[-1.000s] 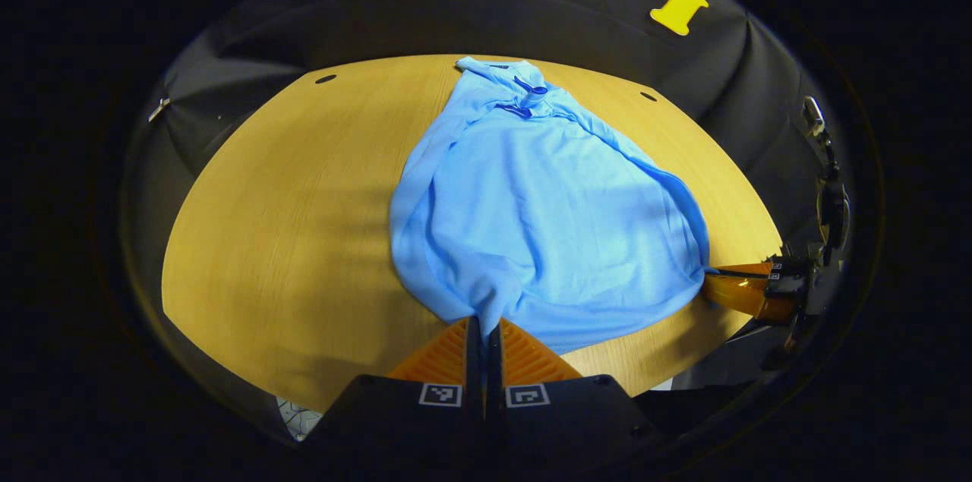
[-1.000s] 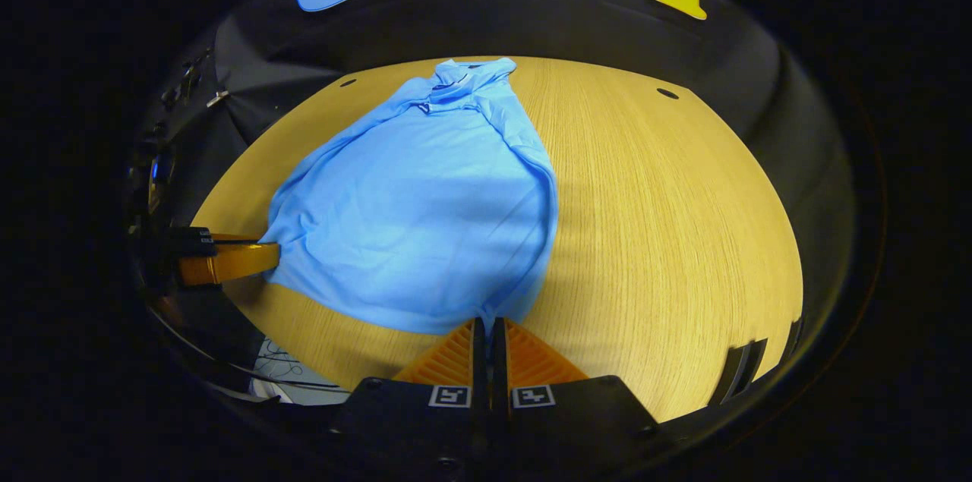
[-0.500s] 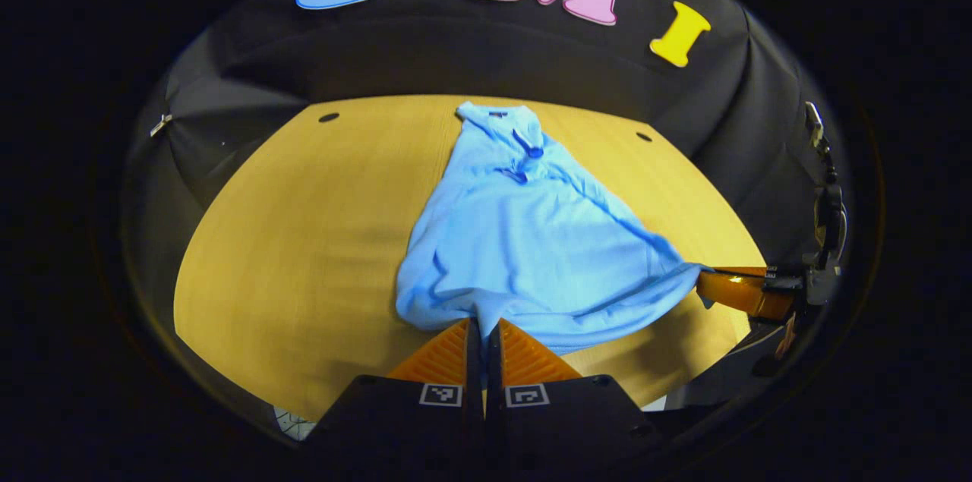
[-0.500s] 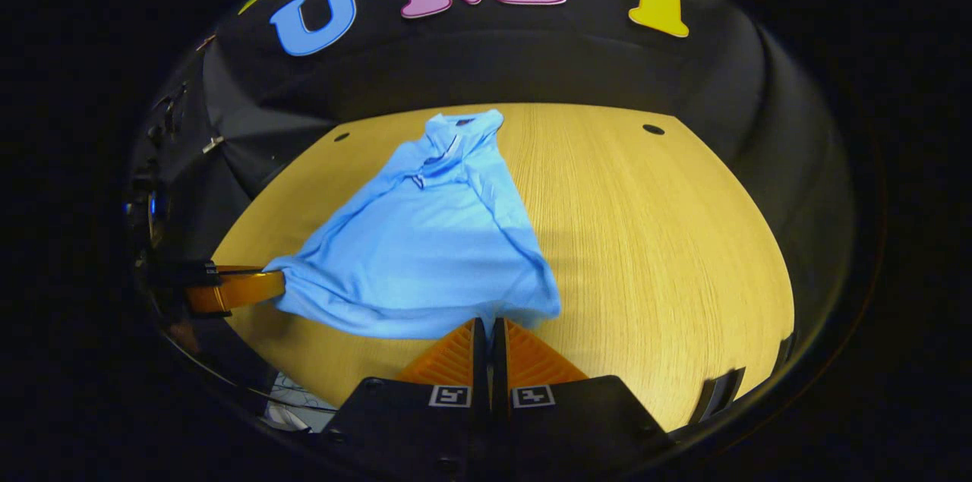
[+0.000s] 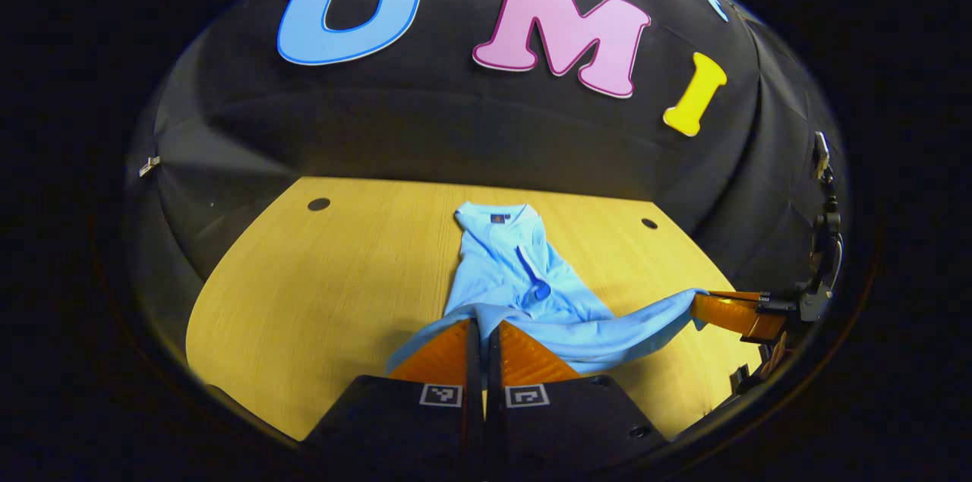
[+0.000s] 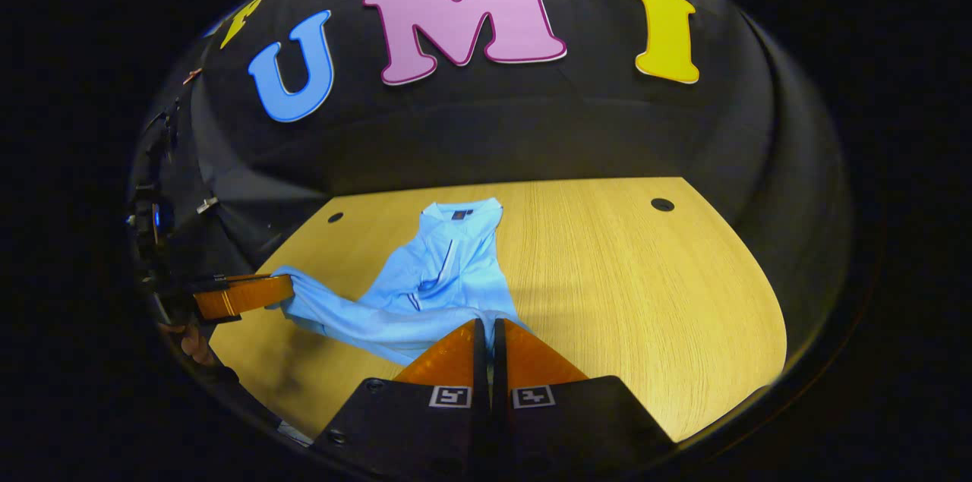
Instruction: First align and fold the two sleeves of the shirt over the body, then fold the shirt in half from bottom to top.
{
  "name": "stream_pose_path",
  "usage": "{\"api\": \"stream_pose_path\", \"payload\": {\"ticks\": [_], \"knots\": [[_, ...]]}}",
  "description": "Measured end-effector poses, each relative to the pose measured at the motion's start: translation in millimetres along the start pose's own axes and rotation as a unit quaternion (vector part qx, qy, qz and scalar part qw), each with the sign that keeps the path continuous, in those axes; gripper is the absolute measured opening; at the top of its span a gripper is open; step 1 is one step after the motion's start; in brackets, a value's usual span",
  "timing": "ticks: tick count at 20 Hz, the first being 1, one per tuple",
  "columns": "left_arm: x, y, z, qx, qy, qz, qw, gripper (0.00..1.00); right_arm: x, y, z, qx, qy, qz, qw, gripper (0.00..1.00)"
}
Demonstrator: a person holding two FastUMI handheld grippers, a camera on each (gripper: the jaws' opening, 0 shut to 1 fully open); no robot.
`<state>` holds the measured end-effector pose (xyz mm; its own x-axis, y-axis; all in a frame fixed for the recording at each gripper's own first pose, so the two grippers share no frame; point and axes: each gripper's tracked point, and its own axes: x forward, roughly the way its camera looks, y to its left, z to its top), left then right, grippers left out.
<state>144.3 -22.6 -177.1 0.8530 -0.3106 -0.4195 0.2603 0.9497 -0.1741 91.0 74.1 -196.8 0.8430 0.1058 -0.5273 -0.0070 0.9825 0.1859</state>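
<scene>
Because the shirt (image 5: 524,281) is soft, light cloth, it sags between its two held points and will drape wherever it is let down. Its collar end lies on the far middle of the counter (image 5: 319,292), while the near hem is lifted. The left tongs (image 5: 481,330) are closed on the hem's left corner, and the right tongs (image 6: 486,330) are closed on its right corner. Corners look the best hold, kept level and apart so the fold lands square.
</scene>
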Motion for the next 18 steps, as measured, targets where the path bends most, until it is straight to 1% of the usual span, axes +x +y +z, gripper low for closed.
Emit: {"api": "stream_pose_path", "payload": {"ticks": [3, 5, 9, 10, 11, 12, 15, 16, 17, 18], "knots": [[30.3, 5.5, 40.1, 0.008, -0.032, 0.008, 0.999, 0.06, 33.3, -2.1, 32.6, 0.003, -0.027, -0.004, 1.0, 0.05], [59.0, 9.9, 61.6, 0.01, -0.045, 0.018, 0.999, 0.06, 59.9, -8.6, 50.1, 0.003, -0.039, -0.01, 0.999, 0.05], [121.2, 19.1, 90.1, 0.019, -0.061, 0.037, 0.997, 0.06, 119.5, -26.0, 77.4, -0.005, -0.052, -0.025, 0.998, 0.05], [136.0, 21.4, 94.2, 0.023, -0.062, 0.041, 0.997, 0.06, 133.1, -30.7, 80.0, -0.006, -0.052, -0.029, 0.998, 0.05], [152.6, 22.1, 98.0, 0.024, -0.061, 0.044, 0.997, 0.03, 147.0, -33.9, 83.0, -0.003, -0.05, -0.03, 0.998, 0.05], [166.7, 23.9, 100.6, 0.024, -0.06, 0.046, 0.997, 0.06, 160.7, -36.4, 85.8, 0.0, -0.049, -0.032, 0.998, 0.05], [209.4, 29.6, 101.2, 0.025, -0.05, 0.052, 0.997, 0.06, 199.5, -43.4, 90.4, -0.003, -0.045, -0.039, 0.998, 0.05], [222.7, 33.0, 98.1, 0.026, -0.045, 0.056, 0.997, 0.03, 212.4, -45.5, 88.5, -0.006, -0.042, -0.042, 0.998, 0.05], [235.3, 36.2, 93.8, 0.026, -0.038, 0.059, 0.997, 0.06, 224.8, -47.6, 86.9, -0.006, -0.038, -0.043, 0.998, 0.05], [244.3, 41.3, 90.3, 0.027, -0.033, 0.063, 0.997, 0.06, 236.9, -50.0, 83.5, -0.006, -0.031, -0.045, 0.999, 0.05]]}}
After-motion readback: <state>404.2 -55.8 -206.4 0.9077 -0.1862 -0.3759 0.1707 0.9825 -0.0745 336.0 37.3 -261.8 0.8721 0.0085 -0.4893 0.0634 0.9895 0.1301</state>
